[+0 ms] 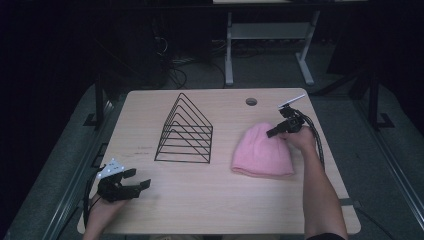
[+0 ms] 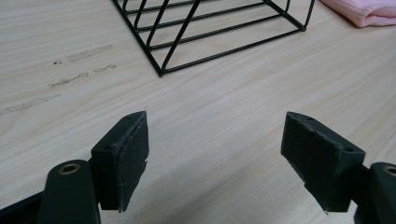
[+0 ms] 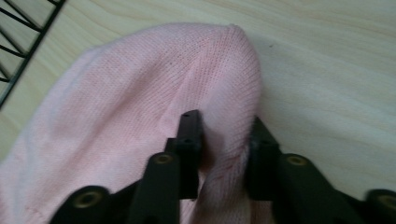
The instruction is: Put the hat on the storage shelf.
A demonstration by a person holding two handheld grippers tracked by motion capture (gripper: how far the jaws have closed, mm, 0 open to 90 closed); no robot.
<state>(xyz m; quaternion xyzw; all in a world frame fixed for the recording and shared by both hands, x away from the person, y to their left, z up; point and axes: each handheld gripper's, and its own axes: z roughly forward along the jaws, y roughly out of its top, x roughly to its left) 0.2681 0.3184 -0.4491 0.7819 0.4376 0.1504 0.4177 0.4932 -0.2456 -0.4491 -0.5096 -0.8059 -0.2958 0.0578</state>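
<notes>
A pink knit beanie [image 1: 262,150] lies flat on the right half of the wooden table [image 1: 225,200]. My right gripper [image 1: 274,132] is at the beanie's far right edge, near its crown. In the right gripper view the jaws are shut on a fold of the pink beanie [image 3: 140,102], the knit bunched between the two black fingers [image 3: 189,140]. My left gripper [image 1: 135,179] rests near the table's front left corner. Its jaws stand wide open over bare wood, and the left gripper [image 2: 215,140] holds nothing.
A black wire rack [image 1: 184,131] shaped like stacked triangles stands at the table's middle, left of the beanie; its base [image 2: 219,32] shows ahead of the left gripper. A round cable hole [image 1: 251,101] sits at the back. Beyond the table are white desk legs [image 1: 229,55] and cables.
</notes>
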